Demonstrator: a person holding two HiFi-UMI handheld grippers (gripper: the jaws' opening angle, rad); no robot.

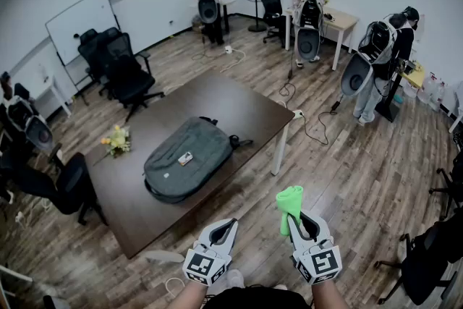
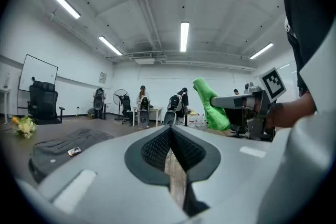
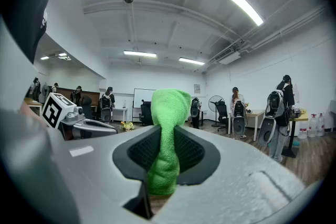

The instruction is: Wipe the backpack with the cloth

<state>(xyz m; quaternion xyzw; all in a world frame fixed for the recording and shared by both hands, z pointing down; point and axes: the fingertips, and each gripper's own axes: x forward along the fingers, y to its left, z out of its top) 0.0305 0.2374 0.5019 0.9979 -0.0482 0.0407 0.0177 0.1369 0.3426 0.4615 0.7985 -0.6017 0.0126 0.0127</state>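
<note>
The dark table [image 1: 246, 106] stands ahead of me, and the grey backpack [image 1: 184, 159] lies flat on it, well apart from both tools, forward and to my left. Its long axis runs diagonally, near-left to far-right; the end with the strap loop points far-right, and that is probably its top, though it is small from here. My left gripper [image 1: 227, 226] is the nearer one, jaws together on nothing. My right gripper [image 1: 295, 219] is clamped on the green cloth [image 1: 289, 202], which sticks up past the tips.
</note>
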